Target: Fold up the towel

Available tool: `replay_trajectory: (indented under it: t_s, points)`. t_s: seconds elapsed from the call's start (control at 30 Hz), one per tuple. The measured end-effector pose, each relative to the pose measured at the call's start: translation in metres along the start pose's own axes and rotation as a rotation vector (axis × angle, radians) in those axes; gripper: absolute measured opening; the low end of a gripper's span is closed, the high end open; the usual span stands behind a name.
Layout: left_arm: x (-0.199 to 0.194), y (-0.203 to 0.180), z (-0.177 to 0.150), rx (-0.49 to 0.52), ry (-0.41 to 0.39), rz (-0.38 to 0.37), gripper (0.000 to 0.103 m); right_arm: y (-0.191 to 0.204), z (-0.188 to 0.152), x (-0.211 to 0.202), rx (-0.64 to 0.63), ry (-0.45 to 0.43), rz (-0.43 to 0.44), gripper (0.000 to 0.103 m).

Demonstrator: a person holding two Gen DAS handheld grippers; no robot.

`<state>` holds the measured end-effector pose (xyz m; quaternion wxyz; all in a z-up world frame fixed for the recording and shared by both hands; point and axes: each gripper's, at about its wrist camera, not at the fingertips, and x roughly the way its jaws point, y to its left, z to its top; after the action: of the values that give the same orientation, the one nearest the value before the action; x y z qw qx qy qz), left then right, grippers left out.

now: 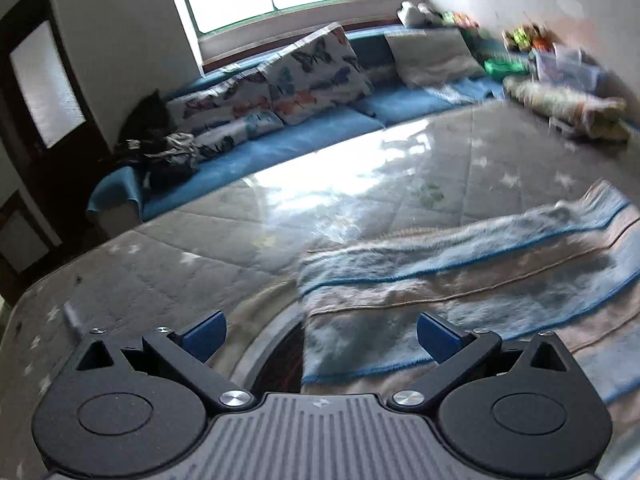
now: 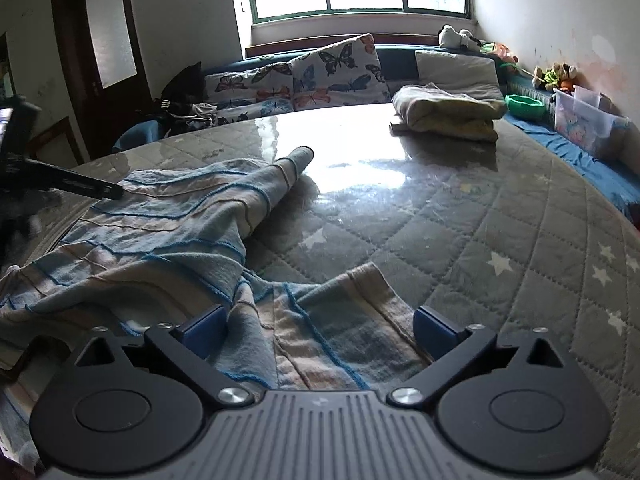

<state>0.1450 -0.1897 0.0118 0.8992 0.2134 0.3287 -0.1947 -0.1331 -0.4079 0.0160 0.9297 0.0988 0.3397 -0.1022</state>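
Observation:
A striped blue and beige towel (image 2: 168, 236) lies crumpled on the glossy round table (image 2: 400, 208). In the right wrist view one loose end (image 2: 332, 320) of it runs between the blue pads of my right gripper (image 2: 320, 330), which is open just above it. A rolled corner (image 2: 298, 158) points toward the table's middle. In the left wrist view the towel (image 1: 460, 280) spreads to the right, and its near left edge lies between the wide-apart pads of my left gripper (image 1: 320, 338), which is open. The left gripper (image 2: 60, 182) shows dark at the left edge of the right wrist view.
A folded pale yellow cloth (image 2: 448, 114) lies at the table's far right. Behind the table runs a blue bench (image 2: 580, 160) with butterfly cushions (image 2: 332, 72), dark clothes (image 2: 184, 96), a green bowl (image 2: 524, 106), a plastic box (image 2: 588, 120) and toys. A brown door (image 2: 100, 52) is at left.

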Motion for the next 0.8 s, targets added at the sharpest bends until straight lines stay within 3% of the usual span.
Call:
replay_trajectory:
  t_s: [0.2,0.27,0.37,0.53,0.63,0.8]
  points:
    - [0.025,-0.001,0.001,0.008,0.019,0.087,0.103,-0.001,-0.003,0.003,-0.014,0.001,-0.005,0.103]
    - [0.026,0.002,-0.001,0.009,-0.001,0.094,0.098,0.0,-0.004,0.003,-0.026,0.001,-0.01,0.103]
    - [0.023,0.001,-0.003,0.035,-0.026,0.055,0.081,0.001,-0.005,0.004,-0.038,-0.002,-0.017,0.103]
    - [0.02,-0.002,-0.003,0.022,-0.03,-0.063,0.015,0.002,-0.006,0.005,-0.042,-0.007,-0.024,0.103]
    - [0.015,-0.007,-0.005,0.025,-0.053,-0.064,0.006,0.002,-0.007,0.005,-0.043,-0.008,-0.025,0.103]
    - [-0.006,0.001,-0.002,0.003,-0.128,-0.004,0.003,0.002,-0.007,0.005,-0.049,-0.008,-0.033,0.103]
